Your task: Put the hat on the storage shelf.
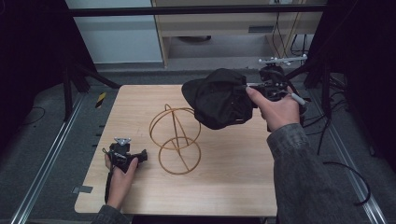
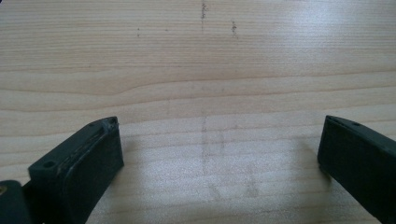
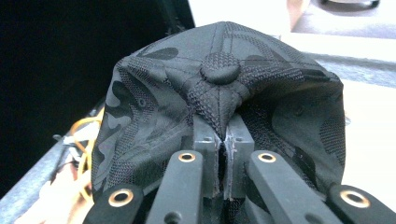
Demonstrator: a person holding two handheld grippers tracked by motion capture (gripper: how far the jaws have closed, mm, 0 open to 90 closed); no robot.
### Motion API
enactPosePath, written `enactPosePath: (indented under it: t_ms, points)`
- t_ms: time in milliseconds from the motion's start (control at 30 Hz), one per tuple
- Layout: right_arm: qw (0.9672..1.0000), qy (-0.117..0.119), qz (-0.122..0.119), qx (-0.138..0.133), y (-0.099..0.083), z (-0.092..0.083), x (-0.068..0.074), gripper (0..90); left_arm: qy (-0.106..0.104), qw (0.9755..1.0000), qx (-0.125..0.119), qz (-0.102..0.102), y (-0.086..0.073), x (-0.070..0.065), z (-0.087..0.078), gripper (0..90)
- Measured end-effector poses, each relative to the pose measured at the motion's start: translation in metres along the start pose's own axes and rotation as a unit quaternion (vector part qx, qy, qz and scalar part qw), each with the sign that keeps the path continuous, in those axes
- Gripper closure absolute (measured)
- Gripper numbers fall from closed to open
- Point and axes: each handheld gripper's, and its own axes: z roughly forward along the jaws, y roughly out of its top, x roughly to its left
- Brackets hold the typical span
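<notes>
From the high view we're looking at a light wooden surface (image 1: 224,177) on a dim grey floor, with pale cabinets behind. One gold wire stand (image 1: 176,140) is sitting mid-surface. We're keeping the left hand (image 1: 120,173) low at the near left edge, holding the left tool (image 1: 140,155) just over the wood. The right hand (image 1: 276,110) is raised at the far right, with the right tool (image 1: 250,87) holding one black cap (image 1: 217,98) in the air above and just right of the stand.

In the left gripper view, the left tool (image 2: 219,144) is hanging with its jaws spread wide, nothing but bare wood grain between them.

In the right gripper view, the right tool (image 3: 223,140) is pinching the cap (image 3: 224,107) with jaws squeezed together on the fabric just below the top button, with bits of the gold wire (image 3: 84,140) peeking out at left.
</notes>
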Motion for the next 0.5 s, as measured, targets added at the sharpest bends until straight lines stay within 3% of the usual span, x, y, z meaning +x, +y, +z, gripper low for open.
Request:
enactPosePath:
  t_ms: [333, 500]
  points:
    - [0.9987, 0.044, -0.023, 0.008, 0.005, 0.014, 0.034, 86.4, -0.001, 1.0, 0.0, 0.001, 0.0, 0.0, 0.0, 0.0]
    - [0.9981, 0.056, -0.026, 0.006, 0.008, 0.015, 0.043, 86.4, -0.001, 1.0, 0.0, 0.001, 0.0, 0.0, 0.0, 0.0]
